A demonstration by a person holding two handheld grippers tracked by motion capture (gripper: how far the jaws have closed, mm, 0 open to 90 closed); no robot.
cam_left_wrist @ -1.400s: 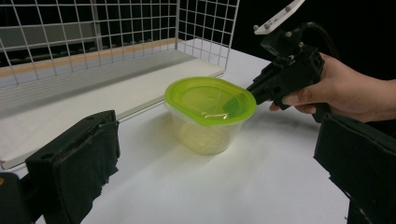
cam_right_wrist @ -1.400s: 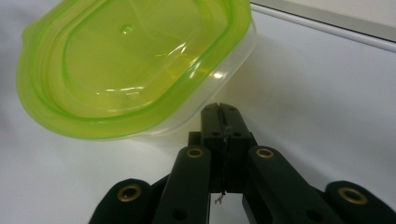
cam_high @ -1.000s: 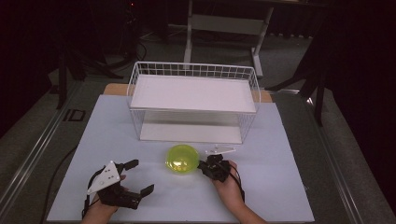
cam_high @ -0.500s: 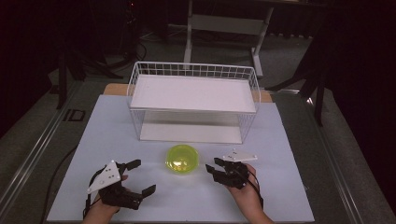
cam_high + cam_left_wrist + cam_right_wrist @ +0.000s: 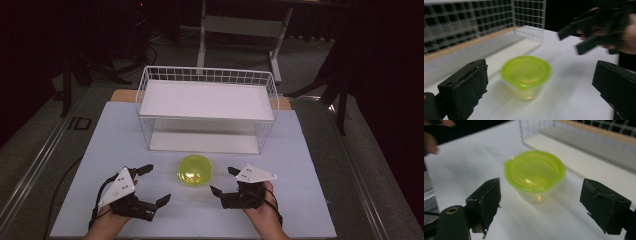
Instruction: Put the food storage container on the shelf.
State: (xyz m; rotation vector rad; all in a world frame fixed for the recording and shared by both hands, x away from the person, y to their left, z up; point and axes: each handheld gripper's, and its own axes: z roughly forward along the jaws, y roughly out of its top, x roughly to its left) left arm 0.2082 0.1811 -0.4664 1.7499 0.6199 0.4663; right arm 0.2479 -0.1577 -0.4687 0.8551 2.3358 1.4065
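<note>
A small clear plastic container with a yellow-green lid [image 5: 195,170] is sitting on the white table top [image 5: 310,165] in the lower middle of the high view, just in front of the white wire basket [image 5: 207,112] that is standing on a raised white shelf at the centre of the frame. The left gripper [image 5: 150,187] is lying at the lower left of that view, held in a hand [image 5: 107,227], its jaws spread wide and gripping nothing. The right gripper [image 5: 224,181] is sitting at the lower right, beside the container but apart from it, its jaws likewise standing wide open and empty. In the left gripper view the container [image 5: 526,75] is showing, slightly blurred, between the two black jaws, with the right gripper [image 5: 584,35] appearing at the upper right. In the right gripper view the container [image 5: 535,173] is resting at the centre of the frame, with the basket's wire wall [image 5: 574,130] running along the upper right
</note>
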